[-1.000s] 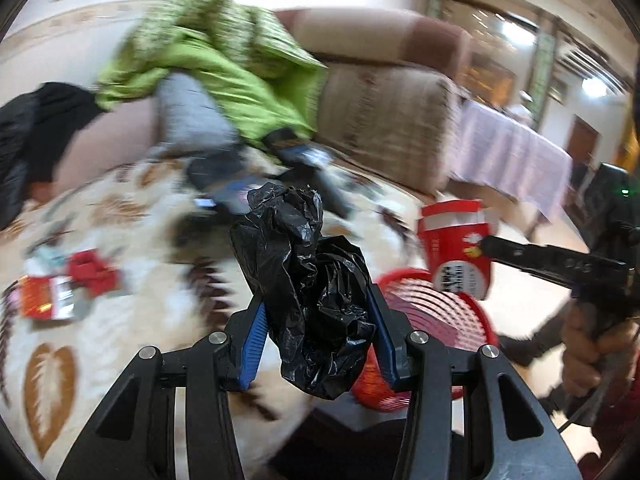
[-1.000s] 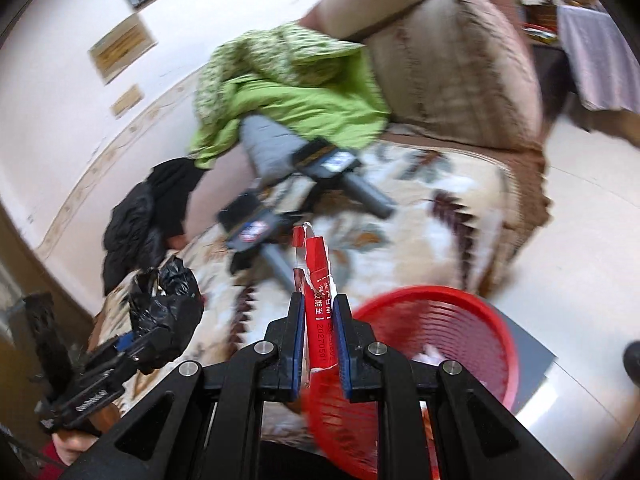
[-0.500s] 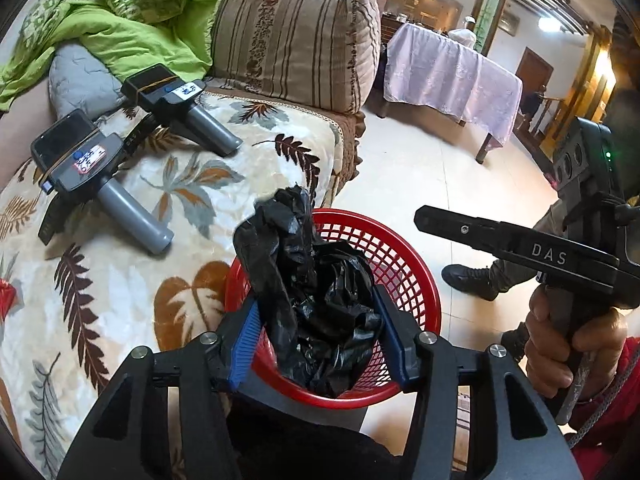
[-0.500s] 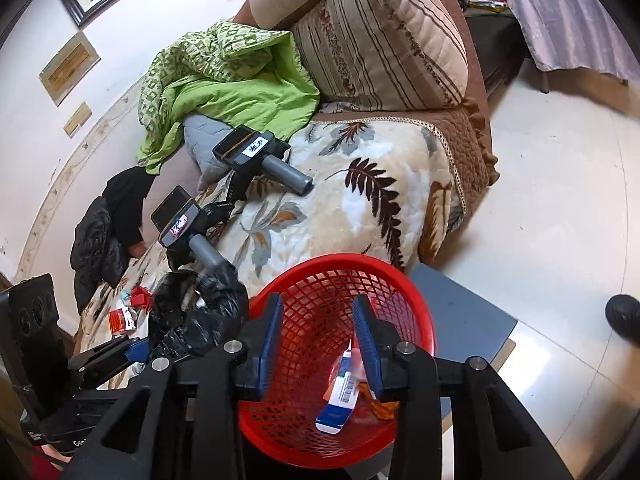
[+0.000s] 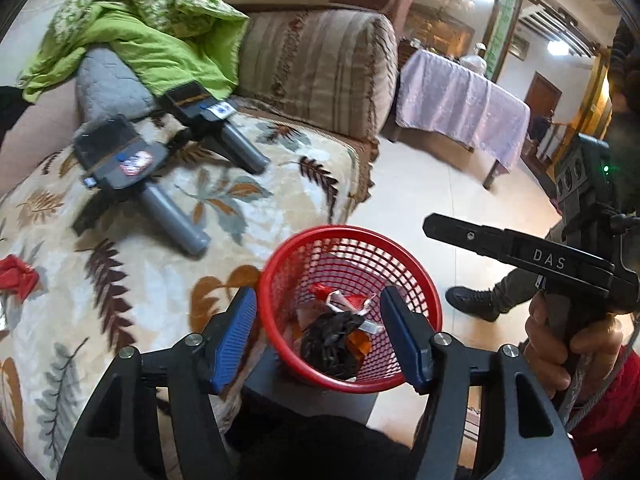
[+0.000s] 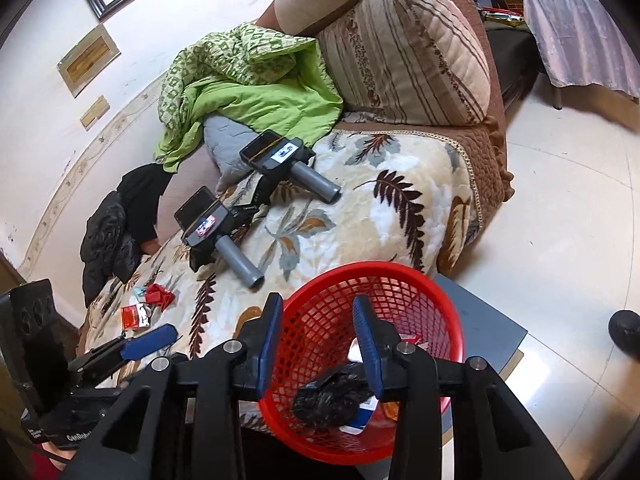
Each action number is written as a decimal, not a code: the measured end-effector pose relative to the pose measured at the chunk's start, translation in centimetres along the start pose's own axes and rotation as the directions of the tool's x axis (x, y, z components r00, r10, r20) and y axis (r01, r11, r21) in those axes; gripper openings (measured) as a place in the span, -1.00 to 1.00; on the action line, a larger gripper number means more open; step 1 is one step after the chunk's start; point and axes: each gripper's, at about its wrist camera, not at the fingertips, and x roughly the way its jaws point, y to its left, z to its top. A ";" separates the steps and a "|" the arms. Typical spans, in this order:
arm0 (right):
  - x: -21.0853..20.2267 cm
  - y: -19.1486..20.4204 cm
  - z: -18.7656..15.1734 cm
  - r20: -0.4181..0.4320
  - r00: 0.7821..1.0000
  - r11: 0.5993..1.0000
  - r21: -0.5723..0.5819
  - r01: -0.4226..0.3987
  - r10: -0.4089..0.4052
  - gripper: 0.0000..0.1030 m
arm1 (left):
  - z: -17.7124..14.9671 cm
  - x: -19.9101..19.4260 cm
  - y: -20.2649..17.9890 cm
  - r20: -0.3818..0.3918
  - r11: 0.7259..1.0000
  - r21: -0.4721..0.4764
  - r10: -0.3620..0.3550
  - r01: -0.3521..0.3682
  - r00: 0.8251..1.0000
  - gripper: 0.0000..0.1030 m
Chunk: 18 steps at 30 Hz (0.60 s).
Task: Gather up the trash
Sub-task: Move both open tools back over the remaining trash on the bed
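A red mesh basket (image 5: 416,280) (image 6: 424,284) stands on a dark stool beside the sofa. Inside lie a crumpled black plastic bag (image 5: 330,340) (image 6: 332,396) and red and white wrappers (image 5: 344,300). My left gripper (image 5: 320,336) is open and empty just above the basket. My right gripper (image 6: 318,344) is open and empty over the basket's left half. Red wrappers (image 6: 138,310) lie further along the sofa blanket; one shows in the left wrist view (image 5: 16,276).
Two spare handheld grippers with grey handles (image 6: 224,236) (image 6: 292,164) lie on the leaf-patterned blanket (image 6: 360,208). A green quilt (image 6: 248,92) and black clothes (image 6: 116,224) lie at the back. A cloth-covered table (image 5: 460,108) stands across the tiled floor.
My left gripper opened and dropped the black bag into the basket. My right gripper, open since half a second ago after releasing its red packet, has hardly moved.
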 end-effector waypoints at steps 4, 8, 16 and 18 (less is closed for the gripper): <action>0.5 1.9 -0.3 -0.019 1.000 0.999 -0.039 -0.017 0.016 -0.18 | -1.5 -2.8 2.2 0.049 0.997 -0.038 0.066 -0.064 0.997 0.26; 1.7 5.4 -1.0 -0.044 0.998 0.992 -0.111 -0.059 0.054 -0.12 | -3.6 -5.5 4.8 0.074 0.983 -0.084 0.172 -0.165 0.982 0.28; 5.8 13.6 -4.1 -0.138 0.983 0.947 -0.281 -0.155 0.120 -0.09 | -8.2 -10.9 9.8 0.100 0.907 -0.199 0.397 -0.372 0.912 0.35; 7.0 15.9 -5.1 -0.155 0.979 0.928 -0.330 -0.174 0.129 -0.08 | -9.6 -12.2 11.1 0.105 0.866 -0.226 0.478 -0.447 0.872 0.37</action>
